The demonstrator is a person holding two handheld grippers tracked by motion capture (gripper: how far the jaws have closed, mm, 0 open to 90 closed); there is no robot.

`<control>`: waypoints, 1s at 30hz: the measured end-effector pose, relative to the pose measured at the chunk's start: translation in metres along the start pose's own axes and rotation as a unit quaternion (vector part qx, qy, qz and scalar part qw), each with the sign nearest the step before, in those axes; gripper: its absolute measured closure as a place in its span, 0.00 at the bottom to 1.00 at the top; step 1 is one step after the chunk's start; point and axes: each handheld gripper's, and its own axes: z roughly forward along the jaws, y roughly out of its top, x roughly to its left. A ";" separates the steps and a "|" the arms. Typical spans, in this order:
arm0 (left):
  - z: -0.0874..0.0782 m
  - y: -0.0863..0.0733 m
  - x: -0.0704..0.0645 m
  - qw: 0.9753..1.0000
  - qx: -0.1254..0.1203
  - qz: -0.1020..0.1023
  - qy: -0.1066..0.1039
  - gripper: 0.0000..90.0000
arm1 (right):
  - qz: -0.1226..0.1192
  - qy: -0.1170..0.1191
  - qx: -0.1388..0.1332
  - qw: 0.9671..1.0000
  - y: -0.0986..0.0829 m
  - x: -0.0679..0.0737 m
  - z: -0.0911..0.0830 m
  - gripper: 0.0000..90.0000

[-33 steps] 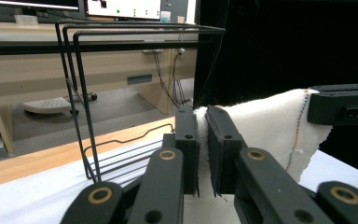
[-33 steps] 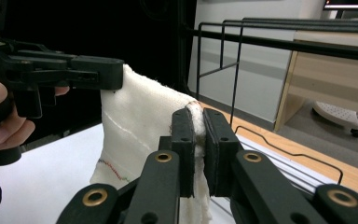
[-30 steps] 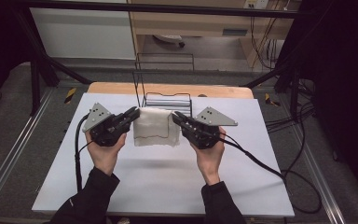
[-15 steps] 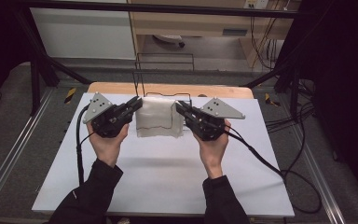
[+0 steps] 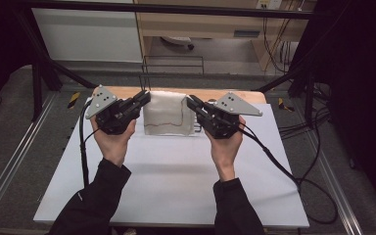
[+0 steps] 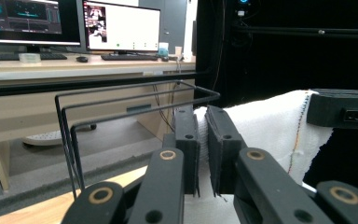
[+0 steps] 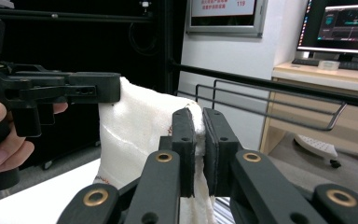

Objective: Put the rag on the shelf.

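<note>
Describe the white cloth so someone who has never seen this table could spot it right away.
On the white table, look at the far edge, in front of the black wire rack. The white cloth hangs between the left gripper and right gripper, each pinching a top corner. It alone is soft, with reddish edge stitching.

The light falls from overhead and lands evenly on the white table (image 5: 176,181), which reads bright but not blown out. Soft, short shadows sit under the hands and just below the left gripper (image 5: 146,98) and right gripper (image 5: 192,102). Beyond the grippers and off to both sides the room drops into near-black. The white cloth (image 5: 169,113) between the grippers is the brightest patch, its stitching still readable. The high view is a little soft and grainy. In the left gripper view the jaws close to the lens are sharp, while the glowing monitors (image 6: 121,25) beyond them glare slightly. The right gripper view shows lines bowing toward its edges.
</note>
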 end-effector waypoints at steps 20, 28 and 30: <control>0.019 0.033 0.007 1.000 -0.021 0.009 0.009 0.93 | 0.001 -0.021 -0.033 0.999 0.029 -0.013 0.010 0.94; 0.027 0.043 0.010 1.000 -0.028 0.003 0.007 0.93 | 0.003 -0.026 -0.037 0.999 0.039 -0.020 0.016 0.94; 0.029 0.047 0.011 1.000 -0.030 0.004 0.007 0.93 | 0.003 -0.027 -0.038 0.999 0.042 -0.021 0.017 0.94</control>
